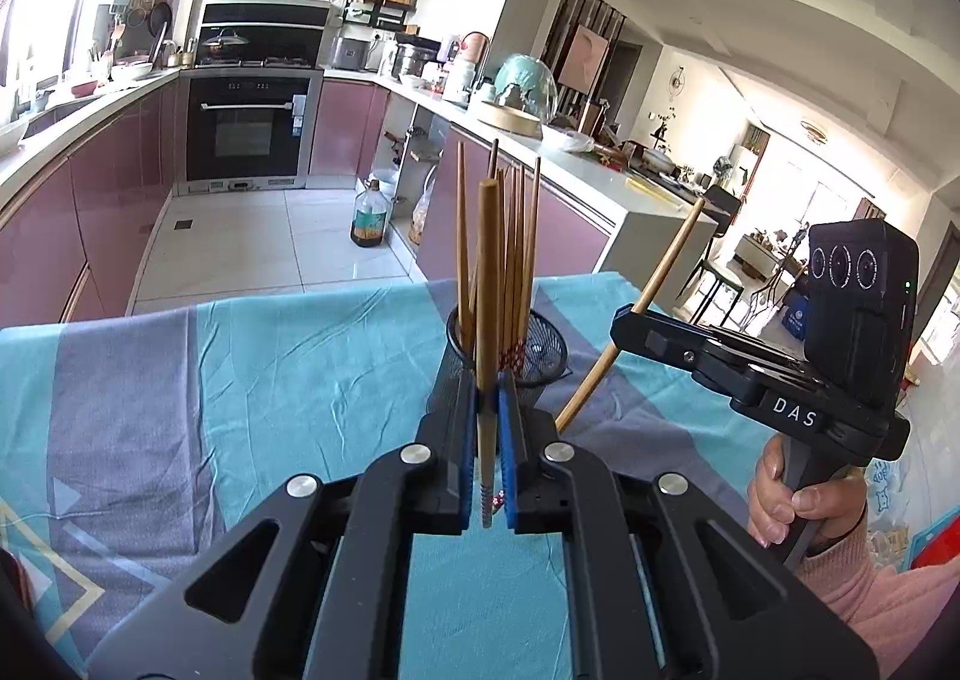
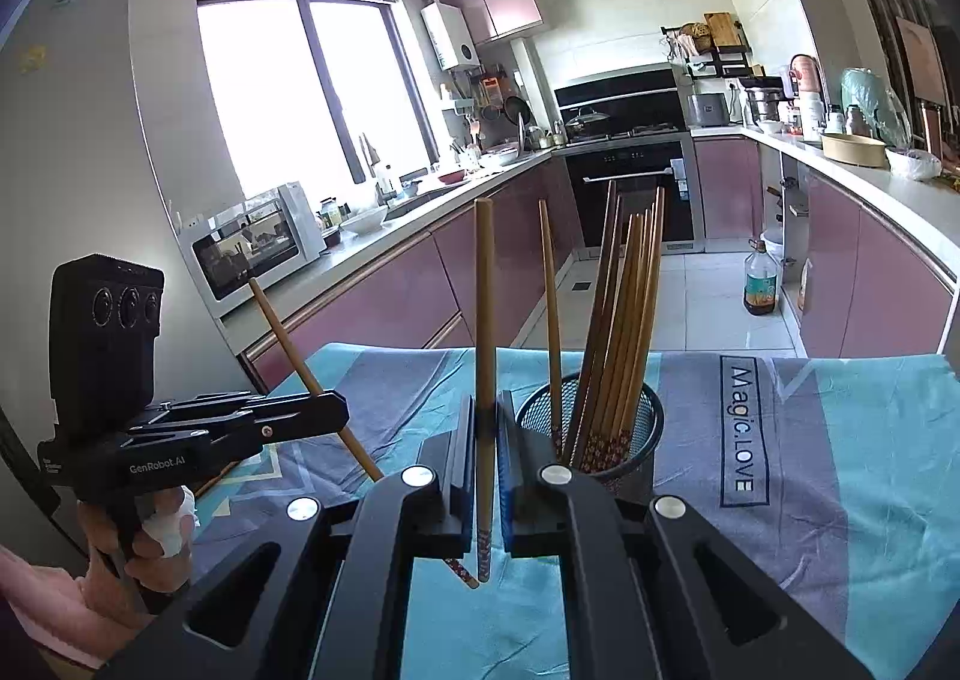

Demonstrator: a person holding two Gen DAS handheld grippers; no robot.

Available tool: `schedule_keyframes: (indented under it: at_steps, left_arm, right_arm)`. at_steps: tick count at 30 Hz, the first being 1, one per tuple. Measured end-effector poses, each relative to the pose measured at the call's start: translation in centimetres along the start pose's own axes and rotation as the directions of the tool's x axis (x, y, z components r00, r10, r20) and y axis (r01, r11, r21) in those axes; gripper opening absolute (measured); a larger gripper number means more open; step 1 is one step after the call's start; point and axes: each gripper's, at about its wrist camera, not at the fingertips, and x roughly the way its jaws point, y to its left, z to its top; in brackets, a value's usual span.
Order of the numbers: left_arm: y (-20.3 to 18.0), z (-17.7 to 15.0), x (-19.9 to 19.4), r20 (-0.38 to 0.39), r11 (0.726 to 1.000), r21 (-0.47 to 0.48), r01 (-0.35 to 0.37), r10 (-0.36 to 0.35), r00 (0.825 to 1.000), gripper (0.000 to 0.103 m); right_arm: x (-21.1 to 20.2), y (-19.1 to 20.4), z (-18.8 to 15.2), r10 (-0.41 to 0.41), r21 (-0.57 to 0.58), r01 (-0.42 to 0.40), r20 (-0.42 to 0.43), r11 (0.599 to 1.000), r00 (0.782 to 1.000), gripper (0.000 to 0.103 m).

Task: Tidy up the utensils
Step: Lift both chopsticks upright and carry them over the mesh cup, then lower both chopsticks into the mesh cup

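The left tool [image 1: 487, 398] and right tool [image 2: 487, 416] are matt black plastic with polished metal pivot pins and ribbed blue pads [image 1: 509, 440]. Each tool clamps one chopstick [image 1: 487, 284] of smooth light-brown wood with a patterned, finely ridged tip; the holder [image 2: 630, 428] is black wire mesh with a slight sheen and contains similar wooden chopsticks [image 2: 624, 320]. The counter carries a wrinkled matt woven cloth [image 2: 840, 470] in teal and grey, and the floor [image 1: 252, 236] beyond is glossy white tile.
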Motion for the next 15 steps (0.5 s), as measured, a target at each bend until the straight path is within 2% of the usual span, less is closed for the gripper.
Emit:
schedule_keyframes:
  at_steps: [15]
  left_arm:
    - [-1.4, 3.9, -1.3, 0.084, 0.999, 0.039, 0.014, -0.017, 0.996, 0.007]
  right_arm:
    - [-1.6, 0.0, 3.7, -0.025, -0.053, 0.029, 0.083, 0.998, 0.996, 0.005]
